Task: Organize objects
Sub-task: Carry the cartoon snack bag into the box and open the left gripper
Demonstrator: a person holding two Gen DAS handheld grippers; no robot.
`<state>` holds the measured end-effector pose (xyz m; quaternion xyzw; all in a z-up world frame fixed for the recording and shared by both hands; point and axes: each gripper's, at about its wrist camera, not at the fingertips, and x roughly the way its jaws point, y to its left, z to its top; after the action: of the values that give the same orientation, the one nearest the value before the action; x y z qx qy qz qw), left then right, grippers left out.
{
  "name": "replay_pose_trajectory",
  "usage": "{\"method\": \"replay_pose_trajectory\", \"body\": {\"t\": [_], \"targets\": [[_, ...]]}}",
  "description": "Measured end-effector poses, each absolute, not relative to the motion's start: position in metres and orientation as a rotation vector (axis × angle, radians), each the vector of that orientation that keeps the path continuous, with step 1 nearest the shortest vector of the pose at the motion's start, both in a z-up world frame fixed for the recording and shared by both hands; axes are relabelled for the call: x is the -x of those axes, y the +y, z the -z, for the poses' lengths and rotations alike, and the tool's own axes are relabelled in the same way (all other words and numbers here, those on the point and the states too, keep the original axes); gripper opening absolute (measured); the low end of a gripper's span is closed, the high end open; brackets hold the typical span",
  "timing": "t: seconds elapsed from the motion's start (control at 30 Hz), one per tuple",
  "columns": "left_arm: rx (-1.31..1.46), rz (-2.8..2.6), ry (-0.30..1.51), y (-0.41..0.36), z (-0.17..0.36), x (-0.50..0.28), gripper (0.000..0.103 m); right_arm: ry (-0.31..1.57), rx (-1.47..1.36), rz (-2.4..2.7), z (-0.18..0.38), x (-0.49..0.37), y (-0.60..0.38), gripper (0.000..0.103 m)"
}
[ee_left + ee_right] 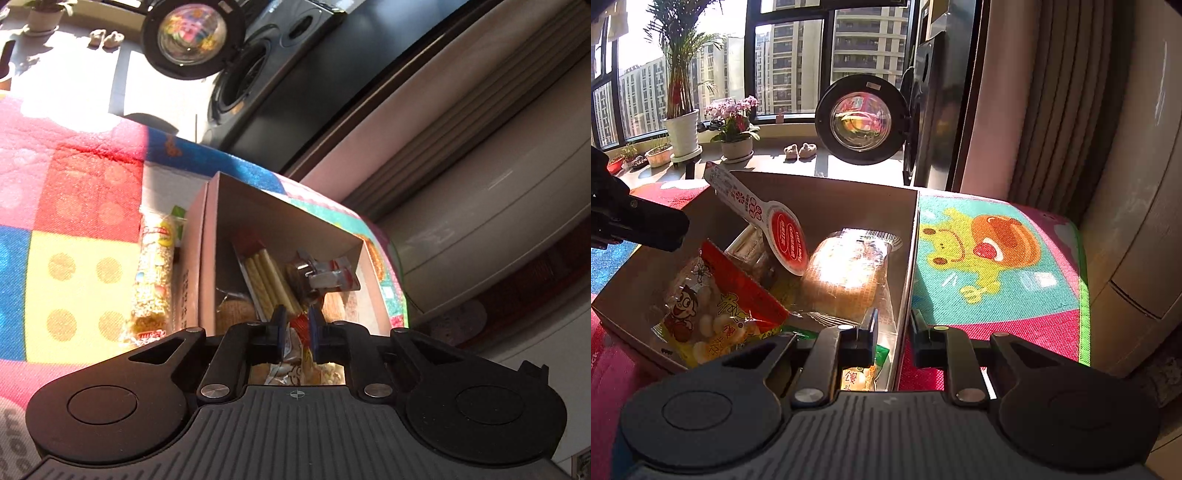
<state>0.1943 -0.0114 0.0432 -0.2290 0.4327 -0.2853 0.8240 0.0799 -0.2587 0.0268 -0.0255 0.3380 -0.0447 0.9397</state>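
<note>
On the colourful play mat (74,229), a long packet of puffed grain snack (153,273) lies just outside the left wall of the cardboard box (207,236). Inside the box sit a pack of biscuit sticks (266,280) and a small red-and-white sachet (332,277). The left hand-held gripper (295,325) hangs over the box's near edge, its blue-padded fingers closed on a red snack wrapper (298,326).

In the right wrist view, the box holds a red snack bag with a cartoon child (713,306), a red-lidded package (783,236) leaning upright, and a wrapped bread loaf (846,273). The right hand-held gripper (894,328) straddles the box's right wall (908,258), one finger inside and one outside, jaws slightly apart and not visibly pressing it.
</note>
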Motion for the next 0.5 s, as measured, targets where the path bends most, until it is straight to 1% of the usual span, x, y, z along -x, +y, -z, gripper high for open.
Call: {"method": "replay_pose_trajectory", "body": {"t": [0.17,0.27,0.4,0.5], "targets": [[0.482,0.657,0.779,-0.005,-0.074,-0.186,0.014,0.689,0.053,0.094,-0.027,-0.079,-0.257,0.021],[0.504,0.765,0.733,-0.016,-0.090,-0.186,0.014,0.690,0.059,0.094,-0.027,-0.080,-0.256,0.024],[0.496,0.828,0.748,-0.045,-0.094,-0.194,0.014,0.692,0.057,0.095,-0.028,-0.080,-0.256,0.024],[0.416,0.738,0.772,-0.061,-0.080,-0.203,0.014,0.693,0.054,0.091,-0.029,-0.079,-0.256,0.024]]}}
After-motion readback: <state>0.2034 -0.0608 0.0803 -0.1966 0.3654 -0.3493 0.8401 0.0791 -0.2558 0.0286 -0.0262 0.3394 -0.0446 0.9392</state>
